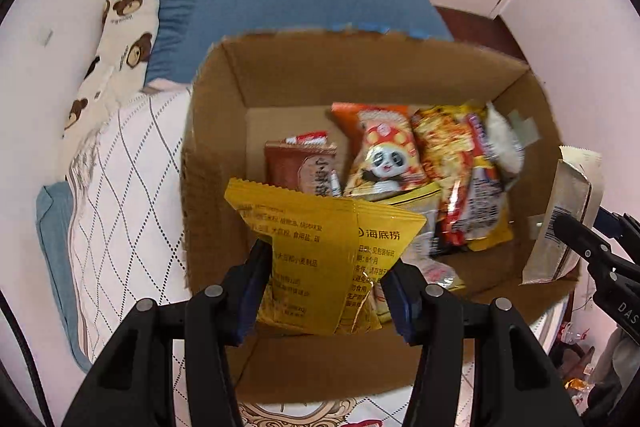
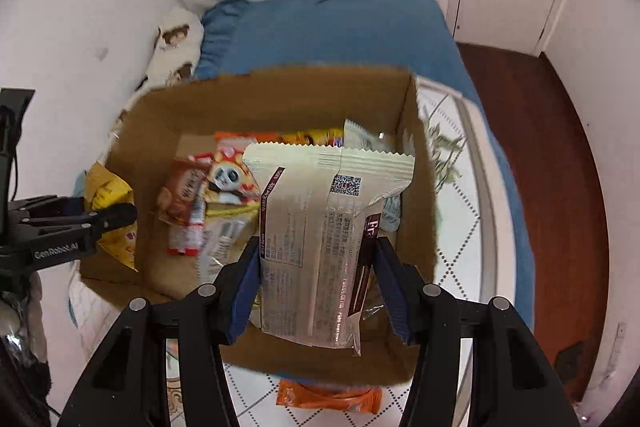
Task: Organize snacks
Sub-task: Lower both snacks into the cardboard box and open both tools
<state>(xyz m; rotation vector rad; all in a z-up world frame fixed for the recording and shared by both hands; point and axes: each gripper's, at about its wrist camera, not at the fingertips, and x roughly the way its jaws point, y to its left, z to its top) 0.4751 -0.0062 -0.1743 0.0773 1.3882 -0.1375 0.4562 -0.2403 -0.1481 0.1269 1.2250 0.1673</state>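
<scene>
Item 1: left gripper (image 1: 325, 279), pointing steeply down over the cardboard box (image 1: 216, 155). Jaws narrow, blue pads clamped on both sides of a yellow snack pkt (image 1: 320, 251), which hangs above the box's near-left part.

Item 2: right gripper (image 2: 314, 281), also tilted steeply down, over the box's right half. Jaws pinch a cream snack pkt (image 2: 316, 227), back label w/ QR code facing the camera.

Item 3: box on a bed w/ diamond-pattern quilt (image 1: 124, 187), open top. Contents: panda-print pkt (image 1: 384, 155), brown pkt (image 1: 300, 171), red/yellow pkts (image 1: 460, 179), loosely piled at centre and right.

Item 4: orange pkt (image 2: 328, 399) on the quilt, outside the box, by its near wall.

Item 5: blue pillow (image 1: 300, 3) beyond the box; bear-print pillow (image 1: 124, 35) to its left.
</scene>
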